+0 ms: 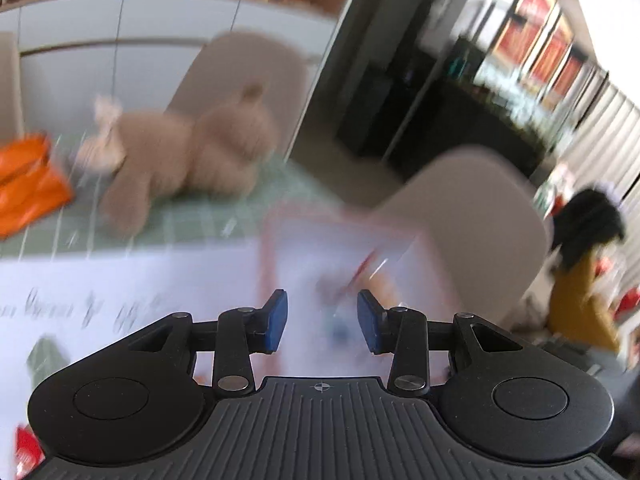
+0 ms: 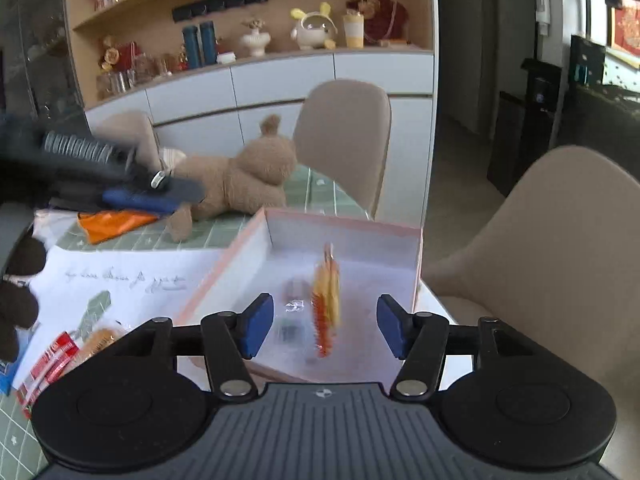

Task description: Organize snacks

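Now both grippers are hovering over the box (image 2: 418, 256), fingers spread and holding nothing.

Between the right gripper (image 2: 325, 326) fingers, an orange snack packet (image 2: 326, 300) is standing on edge in the box beside a clear wrapper (image 2: 294, 312); it may topple. Beyond the left gripper (image 1: 322, 320), everything is blurring, so it risks clipping the box wall. More snacks (image 2: 56, 356) are lying left of the fingers.
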Demonstrator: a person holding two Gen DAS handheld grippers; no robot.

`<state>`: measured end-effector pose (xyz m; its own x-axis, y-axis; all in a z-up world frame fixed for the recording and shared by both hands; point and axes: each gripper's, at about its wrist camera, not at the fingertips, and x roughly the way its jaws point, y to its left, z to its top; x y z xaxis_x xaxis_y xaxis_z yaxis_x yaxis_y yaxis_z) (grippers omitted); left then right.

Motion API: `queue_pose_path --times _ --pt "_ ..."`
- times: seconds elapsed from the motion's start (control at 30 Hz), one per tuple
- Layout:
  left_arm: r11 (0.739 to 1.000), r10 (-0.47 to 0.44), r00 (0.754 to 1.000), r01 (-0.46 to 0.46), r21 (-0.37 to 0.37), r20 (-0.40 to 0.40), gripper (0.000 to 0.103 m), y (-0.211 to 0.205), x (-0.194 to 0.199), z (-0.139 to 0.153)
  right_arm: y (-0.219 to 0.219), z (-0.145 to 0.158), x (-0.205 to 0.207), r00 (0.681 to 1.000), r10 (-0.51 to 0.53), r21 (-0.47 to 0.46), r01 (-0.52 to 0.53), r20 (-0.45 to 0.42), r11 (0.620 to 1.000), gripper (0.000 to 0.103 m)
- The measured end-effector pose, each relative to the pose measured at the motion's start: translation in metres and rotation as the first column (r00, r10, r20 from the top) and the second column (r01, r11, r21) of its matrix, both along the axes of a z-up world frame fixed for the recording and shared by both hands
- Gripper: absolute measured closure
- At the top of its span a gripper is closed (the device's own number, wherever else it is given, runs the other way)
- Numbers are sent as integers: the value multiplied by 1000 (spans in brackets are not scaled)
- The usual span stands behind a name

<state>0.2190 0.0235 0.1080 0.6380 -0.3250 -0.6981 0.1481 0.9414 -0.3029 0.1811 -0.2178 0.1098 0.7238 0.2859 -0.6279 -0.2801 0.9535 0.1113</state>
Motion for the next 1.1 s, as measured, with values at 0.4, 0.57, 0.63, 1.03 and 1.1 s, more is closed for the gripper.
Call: queue_pose_path --times 0.4,0.57,0.63,1.03,1.1 --pt "964 -115 987 139 228 -113 63 8 -104 -74 51 -80 -92 941 288 8 -291 -180 957 38" --pt "972 -116 984 141 189 -134 62 16 -148 -76 75 -80 -111 912 358 14 -363 -198 932 38" --pt "975 -112 983 137 177 -148 62 21 -155 -76 80 -83 -121 912 368 -33 -380 -182 924 38" --pt "968 57 998 -47 246 -33 62 27 -72 -44 58 -97 -126 952 228 -20 -237 -206 971 28" --pt "959 91 994 -70 274 -64 63 25 -44 -54 61 -98 -132 957 223 -42 -234 -187 971 26"
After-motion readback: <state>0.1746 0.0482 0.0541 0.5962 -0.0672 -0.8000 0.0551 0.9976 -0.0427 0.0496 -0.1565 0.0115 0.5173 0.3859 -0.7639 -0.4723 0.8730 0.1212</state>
